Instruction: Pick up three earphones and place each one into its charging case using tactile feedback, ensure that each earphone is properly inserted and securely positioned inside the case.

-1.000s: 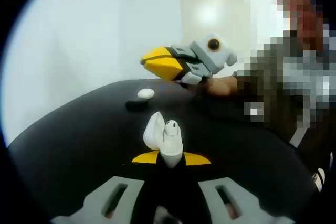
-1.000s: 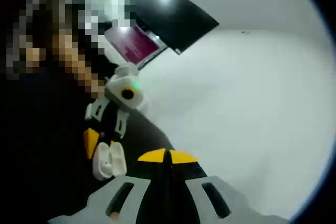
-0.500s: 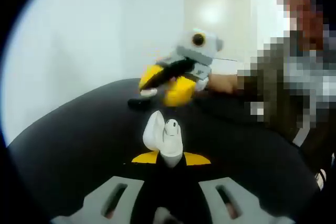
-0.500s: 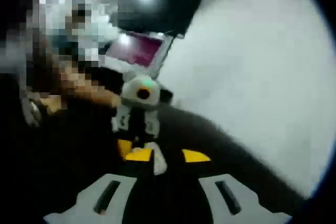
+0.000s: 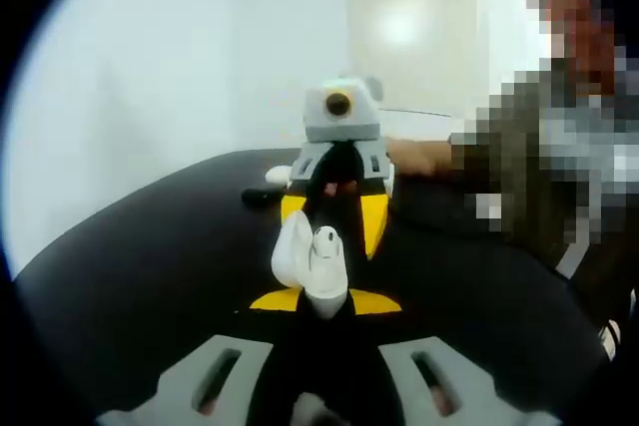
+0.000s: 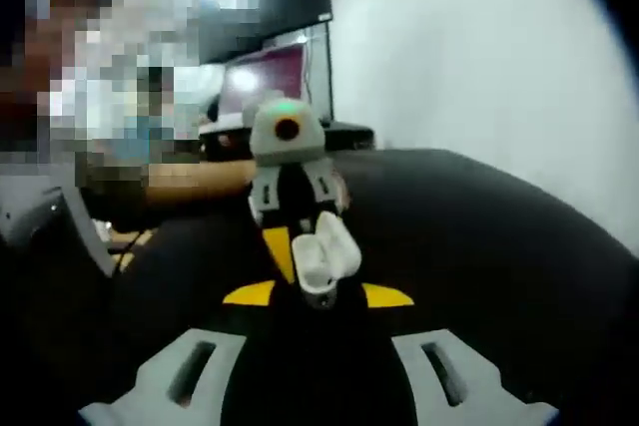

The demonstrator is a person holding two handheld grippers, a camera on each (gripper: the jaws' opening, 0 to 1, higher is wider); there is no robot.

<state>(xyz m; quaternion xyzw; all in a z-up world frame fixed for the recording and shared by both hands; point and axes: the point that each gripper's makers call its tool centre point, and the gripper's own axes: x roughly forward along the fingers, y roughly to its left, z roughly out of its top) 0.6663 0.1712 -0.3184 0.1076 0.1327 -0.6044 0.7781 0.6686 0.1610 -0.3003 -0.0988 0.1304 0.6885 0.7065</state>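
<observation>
left gripper (image 5: 324, 299) clamped on open white charging case (image 5: 308, 261), earphone (image 5: 325, 238) seated inside | right gripper (image 5: 334, 209) facing it just behind case, jaws apart, nothing held | another earphone (image 5: 278, 176) on black table (image 5: 150, 266), far side

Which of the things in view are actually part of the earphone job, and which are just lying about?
Part of the job:
- charging case, lid open, held in the left gripper
- earphone sitting in that case
- loose white earphone on the black table
- right gripper, facing the case

Just lying about:
- small dark item beside the loose earphone, too blurred to identify
- lit monitor behind the table
</observation>
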